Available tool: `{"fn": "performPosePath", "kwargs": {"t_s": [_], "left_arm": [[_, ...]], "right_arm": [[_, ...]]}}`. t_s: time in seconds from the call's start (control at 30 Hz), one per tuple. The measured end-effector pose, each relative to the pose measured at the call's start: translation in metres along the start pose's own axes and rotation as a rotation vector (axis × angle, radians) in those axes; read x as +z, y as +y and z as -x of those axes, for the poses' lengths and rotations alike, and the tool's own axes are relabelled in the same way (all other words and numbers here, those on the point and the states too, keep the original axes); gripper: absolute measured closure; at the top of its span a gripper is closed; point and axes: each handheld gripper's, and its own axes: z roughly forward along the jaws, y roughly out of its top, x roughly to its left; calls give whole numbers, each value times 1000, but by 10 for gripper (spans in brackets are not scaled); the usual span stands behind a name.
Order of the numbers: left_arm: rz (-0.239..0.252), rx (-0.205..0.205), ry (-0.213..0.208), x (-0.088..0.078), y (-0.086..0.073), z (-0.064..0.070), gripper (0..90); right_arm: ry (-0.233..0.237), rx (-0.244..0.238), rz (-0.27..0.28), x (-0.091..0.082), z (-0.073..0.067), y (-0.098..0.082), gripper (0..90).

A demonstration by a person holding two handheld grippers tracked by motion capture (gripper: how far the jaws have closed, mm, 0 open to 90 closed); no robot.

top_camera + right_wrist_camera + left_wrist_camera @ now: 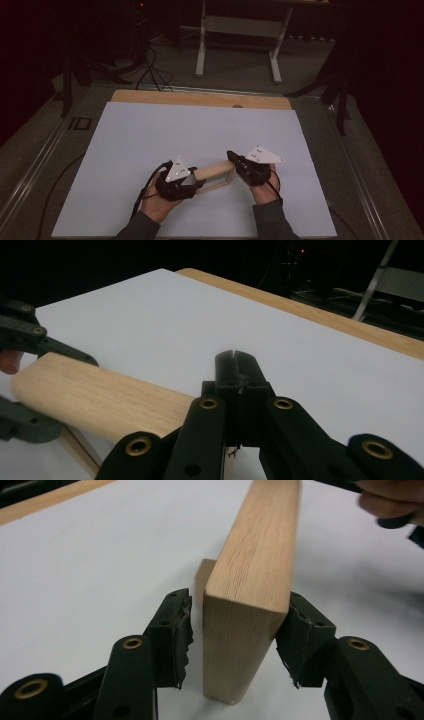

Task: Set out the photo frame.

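A light wooden piece [216, 171] with a thick rounded top bar over a thinner frame lies on the white sheet between both hands. My left gripper [196, 177] straddles its left end. In the left gripper view the bar's end [250, 595] stands between the jaws of the left gripper [234, 640]: the left pad [176, 635] is clearly apart from the wood and the right pad [300, 635] sits at its corner. My right gripper [231, 155] is at the piece's right end, its jaws shut together [235, 365] just above the bar [105, 395], nothing visible between them.
The white sheet [200, 130] covers a wooden table whose far edge [200, 98] shows. Behind it stand white table legs [201, 55] and floor cables [150, 70]. Metal rails [40, 155] border the sides. The right hand's fingers [387, 500] appear in the left gripper view.
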Motion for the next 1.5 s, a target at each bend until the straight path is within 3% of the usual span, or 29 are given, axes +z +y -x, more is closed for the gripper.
{"fn": "performPosePath", "kwargs": {"t_s": [0.17, 0.5, 0.77, 0.93, 1.1, 1.27, 1.5], "left_arm": [[-11, -4, 35, 1, 0, -1, 488], [-14, -37, 63, 1, 0, -4, 493], [-8, -108, 74, 1, -3, -10, 494], [1, -110, 45, 1, -4, -11, 511], [-4, -101, 37, 3, -4, -10, 518], [-5, -101, 35, 2, -4, -10, 521], [-4, -104, 32, 2, -4, -11, 523]], "right_arm": [[3, -1, -4, -1, 0, 0, 900], [8, -2, -12, -3, 0, 0, 900], [16, -8, -27, -6, -1, 1, 900], [31, -14, -30, -8, -1, 1, 897], [50, -11, -16, -9, 0, 2, 815], [65, -16, -8, -13, 0, 5, 671], [136, -8, -31, -15, 2, 4, 532]]}}
